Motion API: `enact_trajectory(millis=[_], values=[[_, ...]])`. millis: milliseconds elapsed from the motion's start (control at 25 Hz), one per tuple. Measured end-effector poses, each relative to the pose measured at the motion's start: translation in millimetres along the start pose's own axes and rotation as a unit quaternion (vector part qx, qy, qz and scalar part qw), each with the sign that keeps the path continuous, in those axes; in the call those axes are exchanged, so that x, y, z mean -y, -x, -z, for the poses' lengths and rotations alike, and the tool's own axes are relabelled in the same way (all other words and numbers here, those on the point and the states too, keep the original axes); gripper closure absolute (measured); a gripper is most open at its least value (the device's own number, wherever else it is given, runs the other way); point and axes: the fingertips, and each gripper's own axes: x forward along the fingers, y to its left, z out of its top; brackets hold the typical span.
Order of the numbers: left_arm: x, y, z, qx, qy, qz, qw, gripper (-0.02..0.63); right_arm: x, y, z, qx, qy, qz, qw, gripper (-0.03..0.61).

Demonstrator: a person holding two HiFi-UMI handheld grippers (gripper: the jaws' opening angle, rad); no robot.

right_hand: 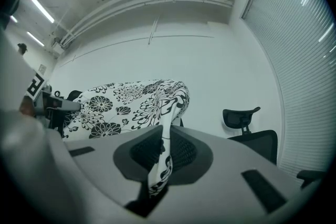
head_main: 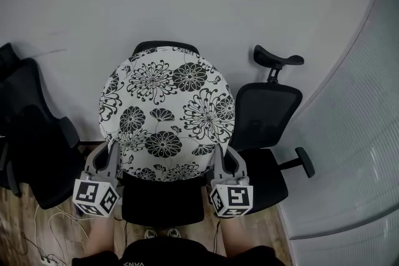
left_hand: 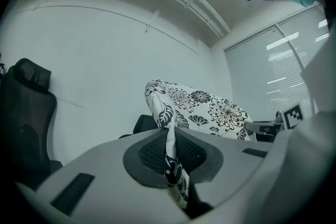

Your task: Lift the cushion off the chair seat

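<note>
My left gripper point(head_main: 113, 156) and right gripper point(head_main: 221, 159) jaws clamp the floral cushion's point(head_main: 167, 112) near corners, spread wide so it lifts evenly off the chair point(head_main: 162, 205).

Left gripper point(head_main: 114, 154) and right gripper point(head_main: 220, 156) level with each other, both tilted downward, jaws of each pinched on the cushion point(head_main: 167, 110) edge

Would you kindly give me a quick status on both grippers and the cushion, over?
Left gripper shut on floral cushion edge; right gripper likewise. Cushion up, chair seat showing beneath. Neighbouring office chair close at right.
</note>
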Motion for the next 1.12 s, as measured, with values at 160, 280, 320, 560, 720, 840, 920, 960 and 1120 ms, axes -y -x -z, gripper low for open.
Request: enact_trajectory(millis=[160,280,320,560,720,840,920,960,1120], values=[[-3.1,0.0,2.5,0.009,-0.003,0.001,1.0,0.583,-0.2,0.0,2.1,0.008,0.004,0.002,1.0,0.545],[-3.9,-0.7,3.9,0.012,-0.007,0.003,0.9999,0.583,-0.3,-1.1,3.7,0.013,0.004,0.004,1.0,0.545],[-3.2,-0.5,4.1,0.013,-0.009,0.003,0.9999,0.583,-0.2,-1.1,4.5,0.015,0.003,0.003,1.0,0.545],[-3.3,-0.7,4.2,0.017,-0.013,0.005,0.9998,0.583,-0.5,-0.8,5.3,0.022,0.0,0.003,1.0,0.545],[-4.0,-1.2,5.0,0.018,-0.011,0.003,0.9998,0.583,0.7,-1.9,7.3,0.021,-0.002,0.003,1.0,0.545],[-3.9,-1.2,3.7,0.018,-0.011,0.003,0.9998,0.583,0.4,-1.6,6.1,0.021,0.0,0.005,1.0,0.545],[-4.9,-1.4,3.7,0.018,-0.01,0.002,0.9998,0.583,0.0,-1.5,5.0,0.022,0.002,0.006,1.0,0.545],[-5.6,-1.4,4.0,0.019,-0.01,0.002,0.9998,0.583,-0.2,-1.8,5.0,0.023,0.003,0.006,1.0,0.545],[-4.1,0.0,3.6,0.022,-0.012,-0.001,0.9997,0.583,0.5,-1.5,6.9,0.024,0.005,0.004,1.0,0.545]])
